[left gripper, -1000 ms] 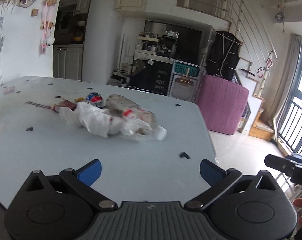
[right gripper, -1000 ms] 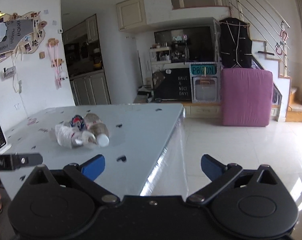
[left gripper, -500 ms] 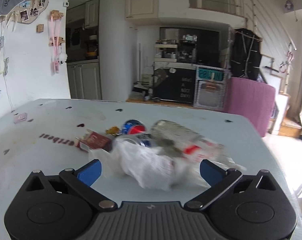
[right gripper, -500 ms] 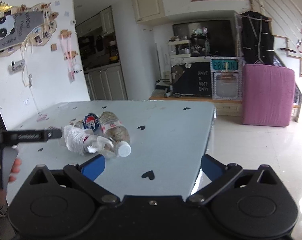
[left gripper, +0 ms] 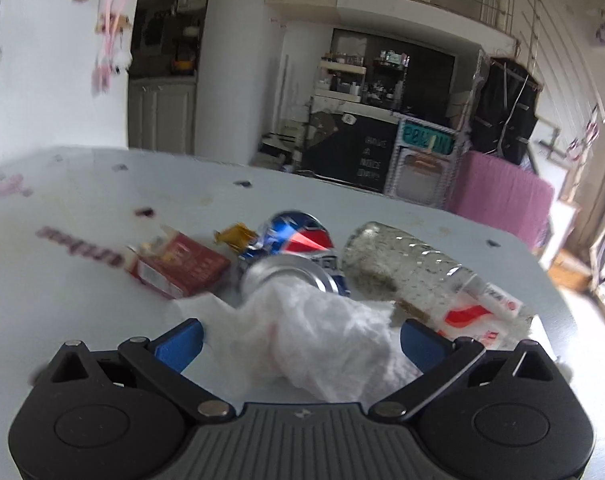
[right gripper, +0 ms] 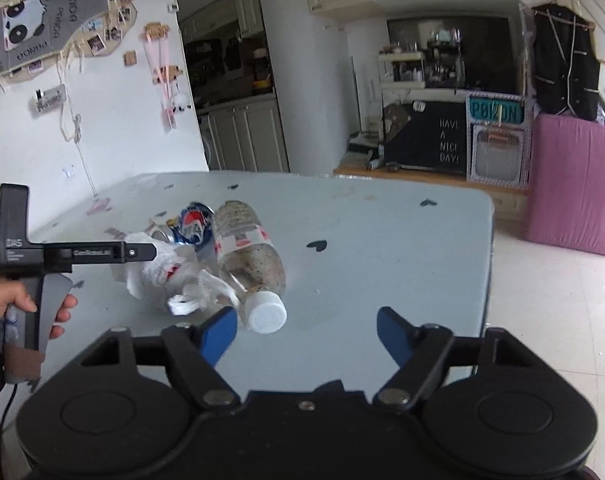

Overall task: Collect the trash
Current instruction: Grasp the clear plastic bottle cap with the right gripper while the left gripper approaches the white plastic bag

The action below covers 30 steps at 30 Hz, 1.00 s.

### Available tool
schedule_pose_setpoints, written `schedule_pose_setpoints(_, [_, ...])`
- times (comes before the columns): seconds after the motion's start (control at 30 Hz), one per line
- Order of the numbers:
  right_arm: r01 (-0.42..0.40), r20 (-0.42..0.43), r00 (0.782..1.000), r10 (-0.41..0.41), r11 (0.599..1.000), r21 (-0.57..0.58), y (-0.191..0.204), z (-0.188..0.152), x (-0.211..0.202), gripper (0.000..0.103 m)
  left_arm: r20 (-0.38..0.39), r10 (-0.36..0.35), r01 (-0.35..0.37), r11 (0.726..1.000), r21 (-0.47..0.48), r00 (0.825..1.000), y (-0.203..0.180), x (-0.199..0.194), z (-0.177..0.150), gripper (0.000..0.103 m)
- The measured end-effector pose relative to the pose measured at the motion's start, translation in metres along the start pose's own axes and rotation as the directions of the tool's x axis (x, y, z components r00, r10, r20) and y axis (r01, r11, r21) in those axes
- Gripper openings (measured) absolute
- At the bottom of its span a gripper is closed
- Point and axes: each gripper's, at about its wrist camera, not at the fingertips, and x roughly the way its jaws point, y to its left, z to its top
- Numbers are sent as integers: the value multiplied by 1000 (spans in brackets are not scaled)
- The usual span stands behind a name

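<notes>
White crumpled tissue (left gripper: 318, 332) lies on the bench (left gripper: 82, 304) between our left claw's (left gripper: 302, 338) spread fingers, apparently ready for pinching; right claw (right gripper: 307, 330), also apart, faces the bottle (right gripper: 248, 256).

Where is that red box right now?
In the left wrist view, the red box lies on the table, left of the crushed can.
</notes>
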Motion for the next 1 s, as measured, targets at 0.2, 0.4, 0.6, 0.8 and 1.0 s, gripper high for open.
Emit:
schedule_pose_setpoints(0.2, [-14, -60, 998, 14, 1000, 3, -1, -3, 35, 72, 32, 3, -3, 1000, -10, 999, -8, 0, -7, 72])
schedule_pose_setpoints(0.4, [-53, -85, 995, 55, 998, 27, 3, -7, 54, 68, 38, 8, -6, 999, -39, 999, -2, -11, -12, 47])
schedule_pose_setpoints(0.6, [-81, -84, 993, 82, 997, 18, 18, -5, 65, 58, 29, 20, -18, 998, -54, 999, 5, -32, -15, 29])
schedule_pose_setpoints(0.8, [-90, -69, 993, 94, 994, 56, 23, 5, 74, 44, 0, 24, -24, 999, -30, 1000, 5, -48, -21, 21])
schedule_pose_setpoints(1.0, [-74, -58, 995, 77, 996, 50, 26, 5, 54, 34, -1, 65, -65, 998, -3, 998, -4, -70, -26, 17])
